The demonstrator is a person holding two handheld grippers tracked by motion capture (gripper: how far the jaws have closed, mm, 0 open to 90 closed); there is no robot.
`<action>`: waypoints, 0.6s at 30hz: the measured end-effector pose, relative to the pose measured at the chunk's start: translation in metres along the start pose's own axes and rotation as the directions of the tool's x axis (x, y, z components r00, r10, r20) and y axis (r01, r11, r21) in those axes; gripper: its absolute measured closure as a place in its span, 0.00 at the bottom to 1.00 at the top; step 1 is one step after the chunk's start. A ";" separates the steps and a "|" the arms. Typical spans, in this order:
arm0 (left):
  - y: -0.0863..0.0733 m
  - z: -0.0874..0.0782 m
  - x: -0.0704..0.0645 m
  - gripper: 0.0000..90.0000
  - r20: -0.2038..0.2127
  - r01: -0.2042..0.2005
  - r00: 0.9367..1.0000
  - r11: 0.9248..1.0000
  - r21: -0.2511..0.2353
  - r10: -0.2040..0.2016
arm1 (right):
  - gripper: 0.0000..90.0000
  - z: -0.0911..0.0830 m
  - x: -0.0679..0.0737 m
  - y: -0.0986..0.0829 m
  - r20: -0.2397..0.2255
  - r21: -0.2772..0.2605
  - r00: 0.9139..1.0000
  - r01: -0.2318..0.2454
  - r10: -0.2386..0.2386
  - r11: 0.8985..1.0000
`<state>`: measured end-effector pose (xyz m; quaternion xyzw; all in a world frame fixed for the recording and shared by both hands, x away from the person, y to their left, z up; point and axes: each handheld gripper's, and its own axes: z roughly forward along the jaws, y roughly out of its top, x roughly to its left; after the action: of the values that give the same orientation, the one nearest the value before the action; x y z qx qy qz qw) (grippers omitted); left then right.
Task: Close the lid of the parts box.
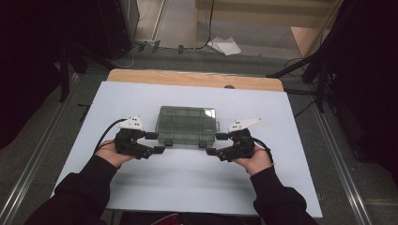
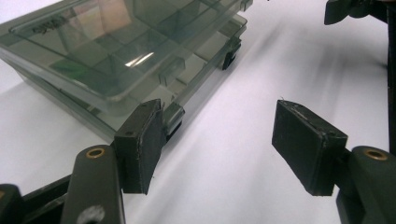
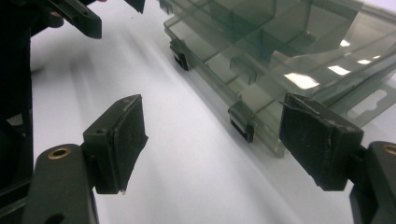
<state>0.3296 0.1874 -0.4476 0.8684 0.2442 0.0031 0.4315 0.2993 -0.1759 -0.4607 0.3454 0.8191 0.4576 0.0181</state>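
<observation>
Both grippers, left (image 1: pixel 158 143) and right (image 1: pixel 216 144), jaws wide, flank the box's (image 1: pixel 187 123) front latches (image 2: pixel 173 116); lid closed, opening not yet begun.

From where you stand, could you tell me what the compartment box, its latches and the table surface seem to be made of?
The compartment box looks like smoky, see-through plastic with a glossy finish: dividers show through the lid and it reflects lights. Its latches seem to be the same tinted plastic with darker bases. The table surface looks like a matte white board or sheet, softly shadowed without glare, on a wooden top.
</observation>
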 end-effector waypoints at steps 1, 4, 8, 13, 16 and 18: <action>-0.001 0.000 0.000 0.37 -0.004 0.003 1.000 1.000 0.005 -0.003 | 0.27 0.000 0.000 -0.001 -0.001 0.003 1.000 0.000 0.000 1.000; -0.006 -0.001 0.000 0.37 -0.005 0.005 1.000 1.000 0.007 -0.005 | 0.26 0.000 0.000 -0.005 0.001 0.007 1.000 0.003 -0.003 1.000; -0.009 -0.001 -0.001 0.37 -0.009 0.001 1.000 1.000 0.013 -0.001 | 0.26 -0.001 0.001 -0.009 0.000 0.017 1.000 0.000 0.000 1.000; -0.014 -0.003 -0.003 0.37 -0.005 0.004 1.000 1.000 0.018 -0.004 | 0.26 -0.003 0.000 -0.013 0.007 0.021 1.000 -0.005 0.005 1.000; -0.015 -0.005 -0.004 0.37 -0.011 0.000 1.000 0.999 0.035 0.000 | 0.26 -0.005 0.000 -0.016 0.011 0.022 1.000 -0.014 0.013 1.000; -0.018 -0.006 -0.004 0.37 -0.010 0.005 1.000 1.000 0.016 -0.005 | 0.26 -0.007 -0.001 -0.018 0.012 0.024 1.000 -0.013 0.013 1.000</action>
<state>0.3174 0.1997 -0.4563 0.8712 0.2484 0.0041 0.4233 0.2875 -0.1874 -0.4710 0.3536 0.8222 0.4457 0.0155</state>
